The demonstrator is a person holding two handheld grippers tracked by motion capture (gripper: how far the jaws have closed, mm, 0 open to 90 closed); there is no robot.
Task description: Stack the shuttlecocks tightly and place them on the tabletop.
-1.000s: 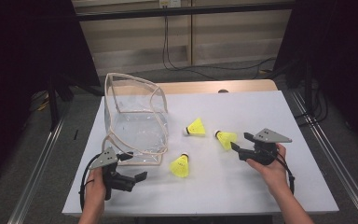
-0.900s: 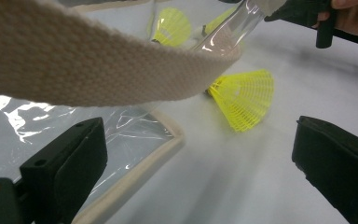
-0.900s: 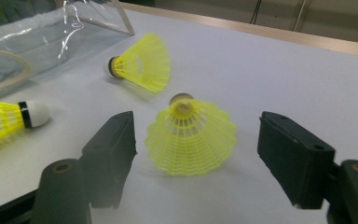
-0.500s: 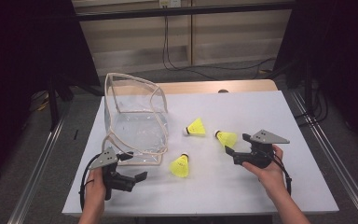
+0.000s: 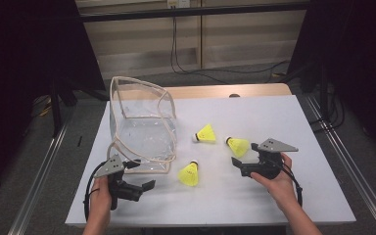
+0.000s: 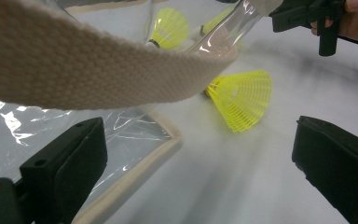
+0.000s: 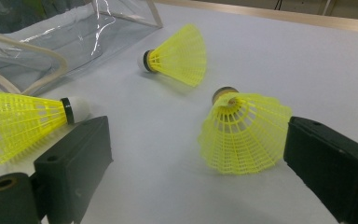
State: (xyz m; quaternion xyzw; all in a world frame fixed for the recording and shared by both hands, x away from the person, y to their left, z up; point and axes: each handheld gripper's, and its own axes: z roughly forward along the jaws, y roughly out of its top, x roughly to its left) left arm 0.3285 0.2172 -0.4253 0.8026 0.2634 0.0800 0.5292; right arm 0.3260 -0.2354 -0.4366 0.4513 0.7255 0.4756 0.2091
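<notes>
Three yellow shuttlecocks lie on the white table (image 5: 274,117): one mid-table (image 5: 206,133), one to its right (image 5: 238,145), one nearer the front (image 5: 189,174). My right gripper (image 5: 240,166) points left, just in front of the right one. In the right gripper view that shuttlecock (image 7: 244,133) rests cork up ahead of the wide-apart jaws, untouched; the jaws have just been opening. A clear bag (image 5: 142,127) with beige trim stands at the left. My left gripper (image 5: 146,188) sits at its front corner, open, with the bag's strap (image 6: 98,70) hanging above the jaws.
The front shuttlecock (image 6: 240,98) lies on the table ahead of the left gripper's jaws. Table edges and metal frame rails (image 5: 352,166) run along both sides, with the dark floor beyond.
The right gripper has slid slightly toward the near edge, away from the right shuttlecock, which stays put. The left gripper and the bag have not moved.
</notes>
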